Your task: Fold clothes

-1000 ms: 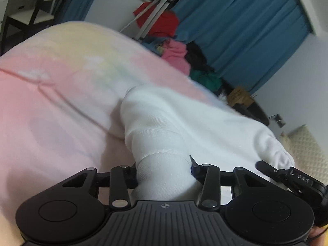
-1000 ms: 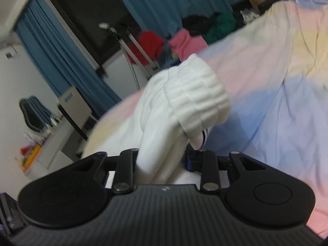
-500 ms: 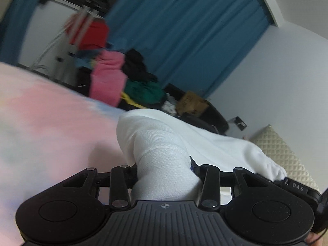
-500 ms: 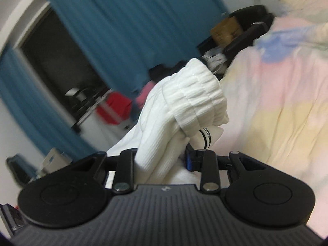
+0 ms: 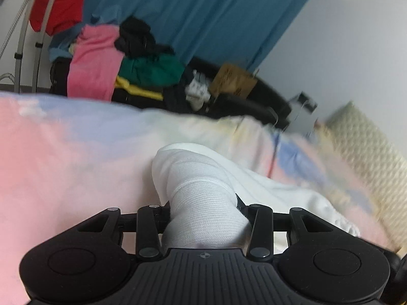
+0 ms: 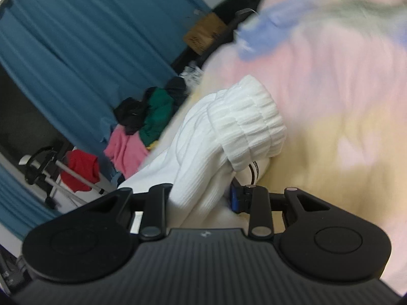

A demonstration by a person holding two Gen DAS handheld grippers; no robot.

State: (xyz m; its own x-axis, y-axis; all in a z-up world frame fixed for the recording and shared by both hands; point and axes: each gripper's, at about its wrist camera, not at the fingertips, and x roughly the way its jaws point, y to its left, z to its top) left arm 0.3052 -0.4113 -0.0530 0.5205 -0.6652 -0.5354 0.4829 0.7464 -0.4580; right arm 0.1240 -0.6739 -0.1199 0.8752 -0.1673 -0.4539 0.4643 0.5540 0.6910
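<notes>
A white sweatshirt [image 5: 203, 178] is held over the pastel pink, blue and yellow bedspread [image 5: 63, 157]. My left gripper [image 5: 203, 211] is shut on a bunched ribbed edge of it; the fabric runs off to the right. In the right wrist view my right gripper [image 6: 201, 195] is shut on another part of the white sweatshirt [image 6: 203, 152], with a ribbed cuff [image 6: 251, 129] folded over above the jaws. The fingertips are hidden by cloth in both views.
A heap of pink, green, black and red clothes [image 5: 114, 58] lies beyond the bed by blue curtains [image 5: 203, 12]. A cardboard box [image 5: 234, 81] sits on a black chair. A quilted cream headboard [image 5: 368, 147] is at the right. A metal stand [image 6: 51, 172] is at the left.
Both grippers have swung with the sweatshirt in their grip: the views rose toward the curtains, then dropped back toward the bed nearer the headboard. The grip on the fabric is unchanged.
</notes>
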